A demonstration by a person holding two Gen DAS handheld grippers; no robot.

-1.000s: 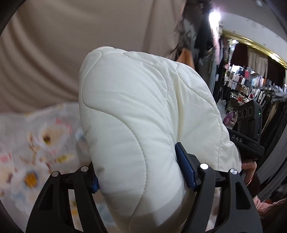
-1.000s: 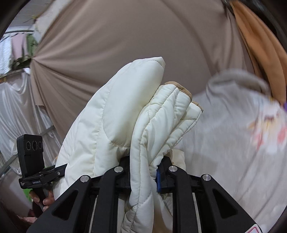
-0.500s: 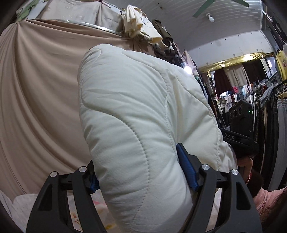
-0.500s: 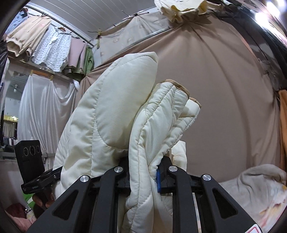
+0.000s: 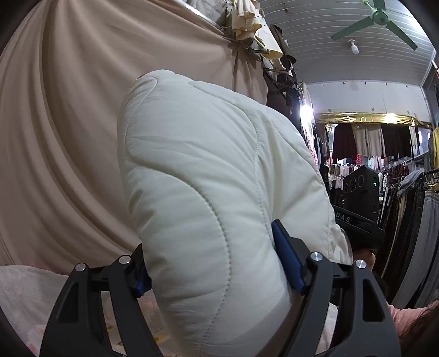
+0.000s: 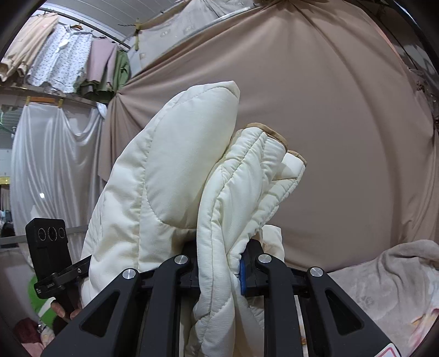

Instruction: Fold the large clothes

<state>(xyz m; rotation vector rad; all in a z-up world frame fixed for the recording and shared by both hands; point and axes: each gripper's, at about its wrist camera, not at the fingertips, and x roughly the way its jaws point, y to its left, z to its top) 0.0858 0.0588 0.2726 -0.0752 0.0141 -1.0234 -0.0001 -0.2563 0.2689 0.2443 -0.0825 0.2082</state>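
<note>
A thick cream quilted jacket [image 5: 205, 178] is held up in the air between both grippers. My left gripper [image 5: 211, 261] is shut on a fat puffy bulge of it, and its blue pads [image 5: 288, 261] press in from both sides with the jaws standing wide. My right gripper [image 6: 219, 255] is shut on a bunched fold of the same jacket [image 6: 170, 170], whose tan-trimmed edge [image 6: 274, 134] sticks up above the fold. Each view also catches the other hand-held gripper: the right one [image 5: 359, 197] and the left one [image 6: 49, 247].
A beige curtain [image 5: 68, 123] hangs close behind the jacket. A floral sheet [image 5: 24, 296] lies below, with a grey blanket [image 6: 389, 272] on it. Clothes racks [image 5: 411, 197] stand at the right, shirts [image 6: 65, 63] hang high up, and a ceiling fan [image 5: 376, 13] is overhead.
Both grippers have risen with the jacket still held. The floral sheet has dropped to the bottom of both views, and the curtain, ceiling and hanging clothes have come into sight.
</note>
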